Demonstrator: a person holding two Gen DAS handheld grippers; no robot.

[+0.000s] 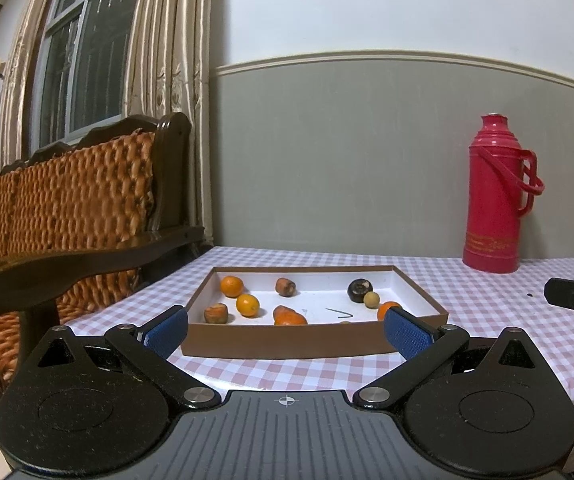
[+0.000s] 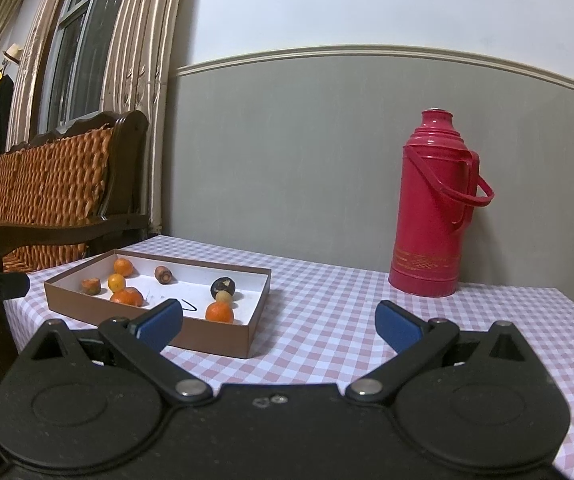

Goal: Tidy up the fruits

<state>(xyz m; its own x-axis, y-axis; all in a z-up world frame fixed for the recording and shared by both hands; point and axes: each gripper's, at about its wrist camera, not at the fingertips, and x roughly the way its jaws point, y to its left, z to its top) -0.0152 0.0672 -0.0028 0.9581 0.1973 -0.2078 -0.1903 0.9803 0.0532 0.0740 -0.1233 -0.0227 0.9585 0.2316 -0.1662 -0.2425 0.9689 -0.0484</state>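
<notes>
Left wrist view: my left tongs [image 1: 286, 330] gape wide, empty, before the box [image 1: 279, 341] of fruits [image 1: 247, 305] near the desk's left edge. My right tongs [image 2: 279, 322] gape too, holding nothing; flask [image 2: 433, 204] at the back edge.

Home living room, curtained window [image 1: 83, 60], wooden sofa [image 1: 71, 216], thermos [image 1: 499, 196]

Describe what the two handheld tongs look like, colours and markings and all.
Both look alike. The left tongs have black linkage arms on silver pivot pins, round black discs either side, blue textured pads, and a ribbed grey body with a small crosshair mark. The right tongs have the same black arms, silver pins and blue pads, but a plain black body. No cables, hands or sleeves show.
</notes>
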